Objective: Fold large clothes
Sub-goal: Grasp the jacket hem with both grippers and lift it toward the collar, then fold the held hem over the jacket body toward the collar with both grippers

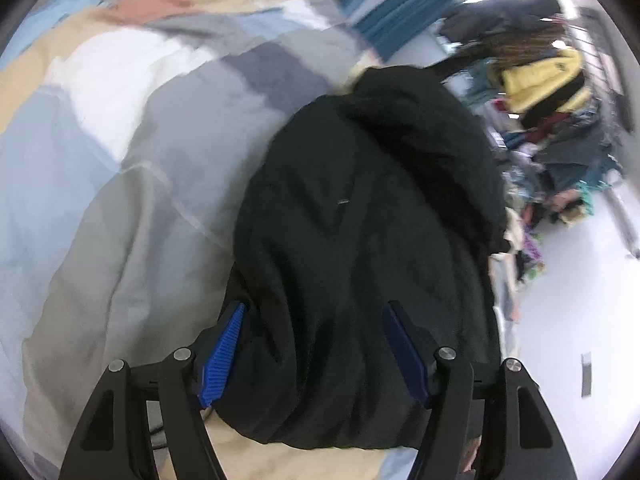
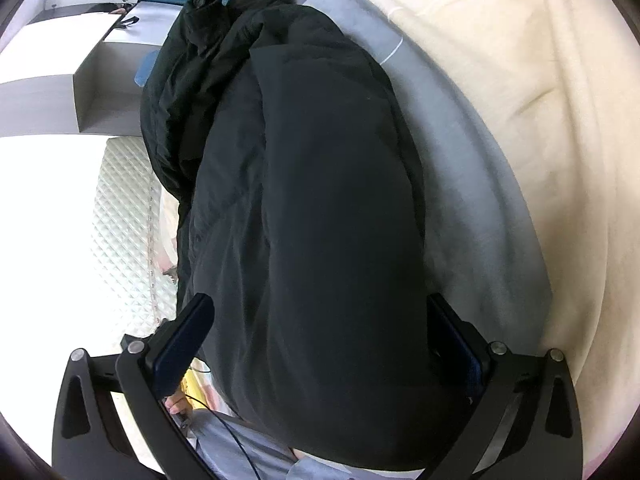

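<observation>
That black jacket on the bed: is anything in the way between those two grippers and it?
Nothing visible. The black jacket lies bunched on the patchwork bedding, and its bulk already fills the gap between the blue pads of the left gripper and between those of the right gripper.

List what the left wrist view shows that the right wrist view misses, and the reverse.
Only the left wrist view: the heap of mixed clothes on the floor with a yellow garment on top, and the patchwork of blue, white, grey and pink blocks on the bedcover.

Only the right wrist view: the white quilted mattress side, a grey open shelf unit and the cream sheet.

Both: the black padded jacket bundled on the bed, and each claw, left and right, with the jacket's bulk between wide-set fingers.
</observation>
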A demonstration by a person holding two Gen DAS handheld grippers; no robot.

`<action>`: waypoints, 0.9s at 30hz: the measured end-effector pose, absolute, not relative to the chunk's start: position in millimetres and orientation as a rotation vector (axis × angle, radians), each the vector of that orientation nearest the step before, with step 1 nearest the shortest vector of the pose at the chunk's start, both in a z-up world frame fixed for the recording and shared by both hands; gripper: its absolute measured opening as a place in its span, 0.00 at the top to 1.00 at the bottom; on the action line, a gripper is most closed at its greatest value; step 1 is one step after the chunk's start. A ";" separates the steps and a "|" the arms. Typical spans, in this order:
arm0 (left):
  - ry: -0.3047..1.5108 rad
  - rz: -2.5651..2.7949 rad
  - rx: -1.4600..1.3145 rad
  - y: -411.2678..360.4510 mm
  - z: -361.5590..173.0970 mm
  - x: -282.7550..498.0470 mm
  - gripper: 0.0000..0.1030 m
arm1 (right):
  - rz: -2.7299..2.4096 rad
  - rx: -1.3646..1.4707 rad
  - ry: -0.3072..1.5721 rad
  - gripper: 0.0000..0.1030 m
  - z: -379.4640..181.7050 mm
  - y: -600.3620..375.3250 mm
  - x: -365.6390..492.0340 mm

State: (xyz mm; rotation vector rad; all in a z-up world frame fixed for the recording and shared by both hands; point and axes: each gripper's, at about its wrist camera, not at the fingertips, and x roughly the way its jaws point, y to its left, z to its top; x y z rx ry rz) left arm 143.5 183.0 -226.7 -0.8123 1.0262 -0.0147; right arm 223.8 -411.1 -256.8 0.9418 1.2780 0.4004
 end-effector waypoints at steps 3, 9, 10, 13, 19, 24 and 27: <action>1.119 0.117 -0.824 192.3 -248.0 143.4 0.33 | 0.383 0.929 1.297 0.00 -258.8 -410.8 223.5; 1.152 0.078 -0.805 182.0 -251.5 155.2 0.33 | 0.357 0.810 1.364 0.00 -263.3 -395.0 226.9; 1.148 0.056 -0.802 178.2 -248.8 156.2 0.33 | 0.356 0.789 1.368 0.00 -263.2 -392.7 227.1; 1.111 -0.023 -0.817 173.1 -240.8 155.9 0.33 | 0.368 0.800 1.351 0.00 -261.2 -393.4 226.1; 0.955 -0.214 -0.967 174.4 -215.6 144.7 0.33 | 0.535 0.898 1.117 0.00 -220.7 -400.5 222.1; 0.911 -0.283 -1.019 173.4 -209.1 149.8 0.33 | 0.607 0.919 1.004 0.00 -200.2 -401.7 215.1; 0.993 -0.191 -0.976 173.0 -224.0 157.2 0.33 | 0.602 0.893 1.006 0.00 -200.6 -399.2 215.2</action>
